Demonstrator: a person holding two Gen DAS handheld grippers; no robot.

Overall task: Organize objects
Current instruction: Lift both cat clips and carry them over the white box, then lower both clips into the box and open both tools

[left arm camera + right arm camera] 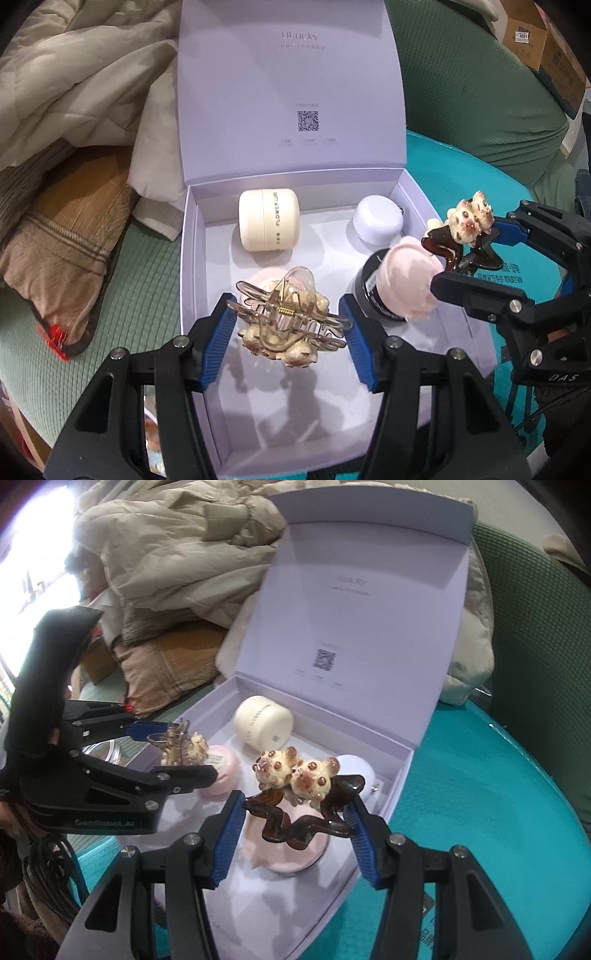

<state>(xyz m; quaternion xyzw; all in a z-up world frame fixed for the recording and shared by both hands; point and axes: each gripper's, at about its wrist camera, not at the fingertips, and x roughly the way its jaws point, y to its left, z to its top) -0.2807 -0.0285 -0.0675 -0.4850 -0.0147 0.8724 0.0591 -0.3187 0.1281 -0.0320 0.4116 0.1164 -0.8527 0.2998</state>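
Observation:
My left gripper is shut on a clear gold-wire hair claw with cream bear ornaments, held over the front left of the open lavender box. Inside the box lie a cream jar on its side, a white jar, a pink jar under the claw, and a dark jar with a pink lid. My right gripper is shut on a brown hair claw topped by two bear figures, above the pink-lidded jar. The left gripper also shows at the left of the right wrist view.
The box lid stands upright behind the tray. A beige quilted jacket and folded brown cloth lie left of the box. The box rests on a teal surface against a green cushion. Cardboard boxes sit far right.

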